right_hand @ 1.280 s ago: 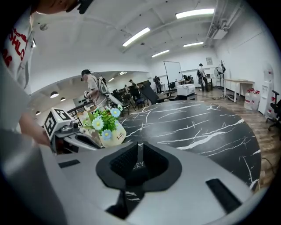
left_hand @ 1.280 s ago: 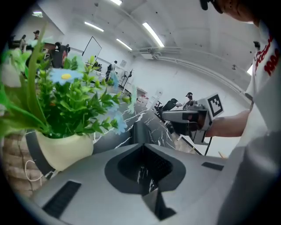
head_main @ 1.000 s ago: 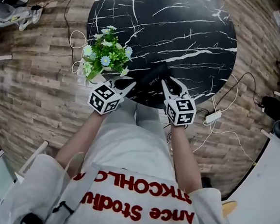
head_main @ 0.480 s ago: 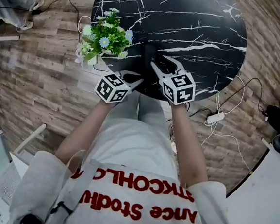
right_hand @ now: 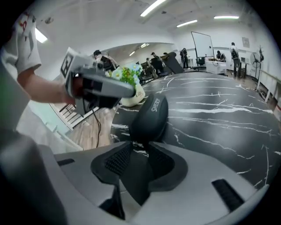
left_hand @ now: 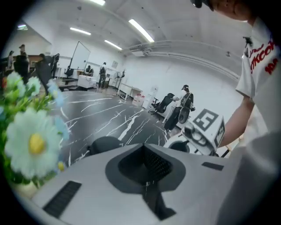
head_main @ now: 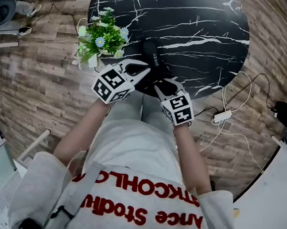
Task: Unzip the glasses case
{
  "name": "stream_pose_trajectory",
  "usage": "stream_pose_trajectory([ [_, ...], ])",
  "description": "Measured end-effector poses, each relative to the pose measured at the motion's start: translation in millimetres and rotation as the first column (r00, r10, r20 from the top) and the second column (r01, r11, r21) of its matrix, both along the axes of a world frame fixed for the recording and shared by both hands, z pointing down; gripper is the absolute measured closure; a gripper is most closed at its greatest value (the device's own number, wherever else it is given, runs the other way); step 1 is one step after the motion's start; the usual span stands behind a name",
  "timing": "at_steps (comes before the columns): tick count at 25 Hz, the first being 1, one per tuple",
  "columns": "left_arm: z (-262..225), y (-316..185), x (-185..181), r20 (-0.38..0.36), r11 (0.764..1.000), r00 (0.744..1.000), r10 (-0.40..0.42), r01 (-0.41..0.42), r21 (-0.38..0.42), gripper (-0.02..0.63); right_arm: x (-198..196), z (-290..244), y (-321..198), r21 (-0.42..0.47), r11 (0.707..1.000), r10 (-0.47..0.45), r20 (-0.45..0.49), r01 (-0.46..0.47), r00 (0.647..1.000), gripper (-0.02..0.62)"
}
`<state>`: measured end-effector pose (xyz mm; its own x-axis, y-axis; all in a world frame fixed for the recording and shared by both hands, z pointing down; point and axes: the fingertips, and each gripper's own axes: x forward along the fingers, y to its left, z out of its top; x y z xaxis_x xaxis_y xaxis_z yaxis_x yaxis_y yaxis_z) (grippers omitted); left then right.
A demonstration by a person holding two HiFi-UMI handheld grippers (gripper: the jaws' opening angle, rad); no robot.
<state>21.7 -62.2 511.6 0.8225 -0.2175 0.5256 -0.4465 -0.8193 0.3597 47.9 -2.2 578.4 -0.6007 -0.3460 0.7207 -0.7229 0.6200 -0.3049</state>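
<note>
Glasses case (head_main: 151, 57), apparently still zipped, at the near edge of the marble table (head_main: 201, 22) — the right gripper (right_hand: 139, 144), jaws apart and just now closing, frames its near end, likely to begin unzipping; the left gripper (left_hand: 142, 147), pressed together on nothing, waits beside it.

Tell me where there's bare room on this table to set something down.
The far half and right side of the table, beyond the glasses case, are bare. The near-left edge is crowded: the flower pot and case sit close together there.
</note>
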Motion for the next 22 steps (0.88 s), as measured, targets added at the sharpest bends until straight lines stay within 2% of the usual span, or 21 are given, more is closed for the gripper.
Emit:
stream_pose_trajectory([
  [2,-7,-5,16,0.022,0.997,0.998,0.062,-0.063,0.051,0.600,-6,16,7,-0.009,1.000,-0.012,-0.054,0.011,0.998,0.462],
  [4,0,-10,27,0.084,0.990,0.991,0.102,-0.109,0.088,0.600,-9,25,6,-0.004,1.000,0.013,-0.089,-0.014,0.996,0.462],
  [6,16,-13,28,0.139,0.990,0.985,0.103,-0.115,0.083,0.600,-11,29,1,-0.005,0.999,0.044,-0.099,-0.045,0.994,0.462],
  [7,24,-12,26,0.138,0.993,0.986,0.091,-0.100,0.057,0.600,-13,30,0,-0.006,0.999,0.050,-0.104,-0.051,0.993,0.465],
  [10,36,-9,20,0.057,0.999,0.998,0.028,-0.027,-0.024,0.600,-13,30,-2,-0.001,0.998,0.063,-0.122,-0.064,0.991,0.515],
  [12,36,-9,16,0.013,1.000,1.000,-0.002,0.002,-0.029,0.600,-16,29,-1,-0.001,0.998,0.067,-0.114,-0.067,0.991,0.545],
  [14,36,-8,14,-0.001,1.000,1.000,-0.002,0.002,-0.019,0.600,-21,27,4,-0.002,0.998,0.068,-0.094,-0.069,0.993,0.566],
  [18,37,-7,11,-0.039,0.999,0.999,-0.003,0.001,-0.043,0.600,-26,26,8,0.006,0.995,0.103,-0.071,-0.103,0.992,0.566],
  [22,37,-6,9,-0.044,0.999,0.999,-0.008,0.006,-0.040,0.600,-26,28,4,0.002,0.992,0.126,-0.063,-0.126,0.990,0.568],
])
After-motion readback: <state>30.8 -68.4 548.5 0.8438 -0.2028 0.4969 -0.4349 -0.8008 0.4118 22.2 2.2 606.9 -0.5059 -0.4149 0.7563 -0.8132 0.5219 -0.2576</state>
